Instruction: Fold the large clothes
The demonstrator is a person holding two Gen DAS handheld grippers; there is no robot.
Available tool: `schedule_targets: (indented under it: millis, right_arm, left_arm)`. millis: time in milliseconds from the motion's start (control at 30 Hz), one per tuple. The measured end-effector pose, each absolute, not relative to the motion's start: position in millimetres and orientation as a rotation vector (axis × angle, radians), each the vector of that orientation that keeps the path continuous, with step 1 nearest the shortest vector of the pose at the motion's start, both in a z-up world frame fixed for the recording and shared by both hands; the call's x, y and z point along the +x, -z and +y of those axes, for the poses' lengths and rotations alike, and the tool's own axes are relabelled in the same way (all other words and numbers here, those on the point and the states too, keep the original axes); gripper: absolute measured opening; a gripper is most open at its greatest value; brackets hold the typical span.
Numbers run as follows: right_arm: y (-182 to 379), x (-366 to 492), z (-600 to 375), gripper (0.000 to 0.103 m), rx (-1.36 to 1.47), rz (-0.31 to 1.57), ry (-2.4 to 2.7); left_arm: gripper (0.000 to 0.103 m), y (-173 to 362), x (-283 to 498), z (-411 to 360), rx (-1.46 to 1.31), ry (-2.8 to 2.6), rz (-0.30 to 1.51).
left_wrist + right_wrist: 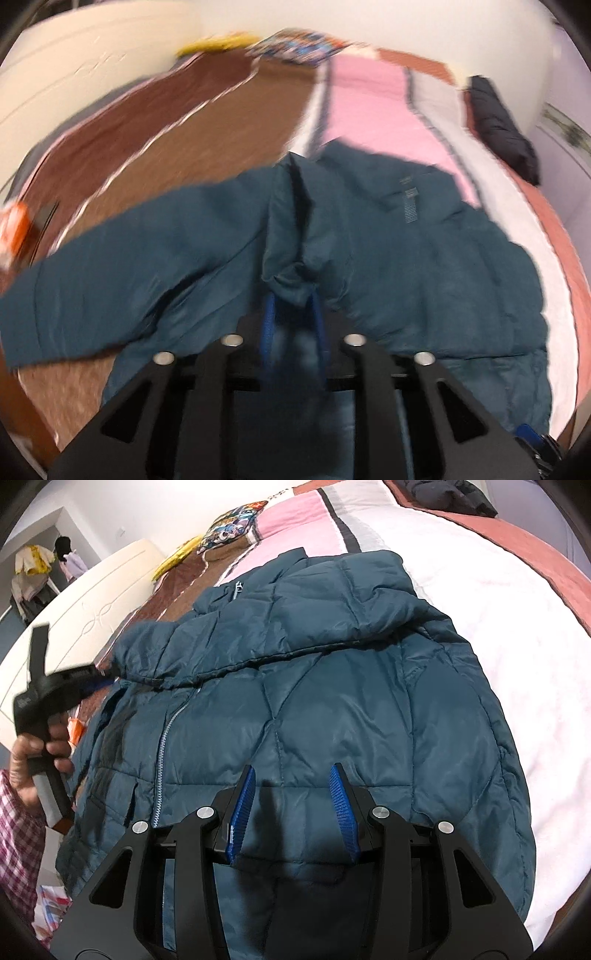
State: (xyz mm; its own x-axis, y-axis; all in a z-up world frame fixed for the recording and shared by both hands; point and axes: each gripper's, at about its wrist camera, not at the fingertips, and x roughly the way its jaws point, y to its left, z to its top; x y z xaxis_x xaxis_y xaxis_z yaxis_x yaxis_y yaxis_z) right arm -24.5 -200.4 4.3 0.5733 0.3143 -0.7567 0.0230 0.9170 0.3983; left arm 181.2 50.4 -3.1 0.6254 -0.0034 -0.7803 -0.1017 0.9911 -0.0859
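A big dark teal puffy jacket lies spread out on a bed with a striped bedcover of brown, pink, white and rusty red. The jacket is the thing to look from. Its silver zipper runs down its front on the side nearer the cream headboard. One sleeve is folded across the top part of the jacket. The right claw hangs just over the bottom part of the jacket. Its two blue pads stand partly apart, and nothing is between them, so it holds nothing. The left claw is at the end of the folded sleeve, on the zipper side of the jacket. In its own blurry view a bunched bit of teal cloth sits between its blue fingers, which are close together. I cannot tell if they really pinch the cloth or are just letting it go. A hand with a red and white checked cuff holds the left claw's handle. Past the top of the jacket lie a colourful cushion and something yellow. A dark bundle of clothes lies on the far edge of the bed, well apart from the jacket.
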Motion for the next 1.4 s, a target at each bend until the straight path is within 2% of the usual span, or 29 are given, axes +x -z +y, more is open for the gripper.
schedule_targets:
  millis: [100, 133, 467, 700, 900, 1000, 1067, 1167, 1300, 1400]
  right_arm:
    - [-6, -22, -196, 0.042, 0.367, 0.956, -0.171]
    - [-6, -23, -195, 0.042, 0.362, 0.957, -0.171]
    - [-10, -25, -174, 0.042, 0.293, 0.969, -0.183]
    - [-12, -24, -157, 0.042, 0.259, 0.983, -0.2]
    - [-15, -25, -139, 0.042, 0.217, 0.993, -0.218]
    - [-15, -24, -132, 0.042, 0.199, 0.997, -0.221]
    - [-16, -24, -128, 0.042, 0.191, 1.002, -0.224]
    - [-16, -22, -120, 0.042, 0.176, 1.006, -0.228]
    - [-16, -19, -112, 0.042, 0.153, 1.013, -0.235]
    - [-18, -18, -106, 0.042, 0.137, 1.015, -0.24]
  left_arm:
    - [0.047, 18, 179, 66, -0.159, -0.099, 0.936]
    - [0.05, 20, 175, 70, -0.167, -0.103, 0.939]
    - [0.055, 15, 137, 115, -0.236, -0.137, 0.889]
    - [0.055, 20, 103, 180, -0.427, -0.171, 0.886]
    - [0.055, 30, 84, 233, -0.483, -0.265, 0.863]
    - [0.055, 39, 76, 262, -0.527, -0.323, 0.887]
    - [0.059, 48, 77, 280, -0.541, -0.371, 0.964]
    - [0.059, 59, 67, 311, -0.655, -0.417, 0.96]
    - [0.067, 68, 59, 339, -0.818, -0.421, 0.903]
    - [0.067, 77, 59, 357, -0.935, -0.418, 0.864]
